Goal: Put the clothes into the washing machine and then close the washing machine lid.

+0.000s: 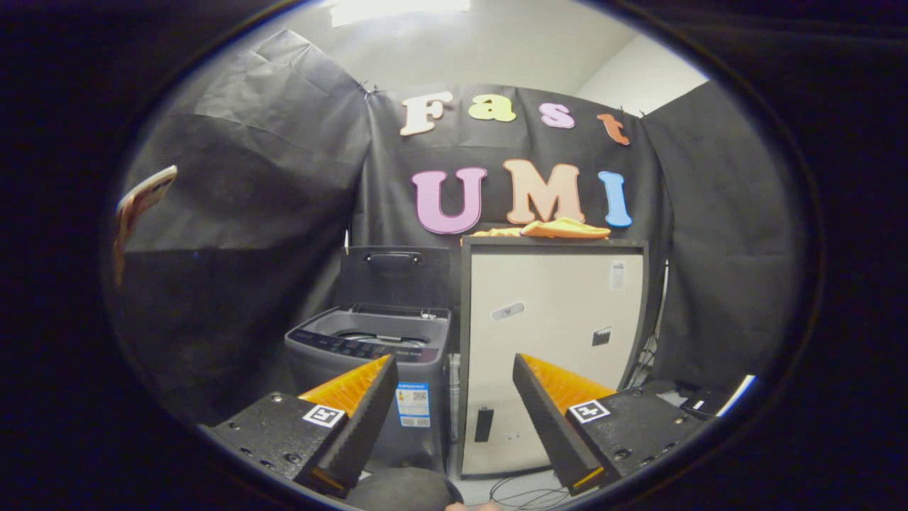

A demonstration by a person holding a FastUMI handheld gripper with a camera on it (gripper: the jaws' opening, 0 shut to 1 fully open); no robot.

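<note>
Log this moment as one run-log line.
gripper: open, holding nothing | clothes: on cabinet top | washing machine: lid up

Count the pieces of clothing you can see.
1: an orange garment lies on top of the white cabinet, beyond the open gripper. More may be hidden inside the washing machine.
</note>
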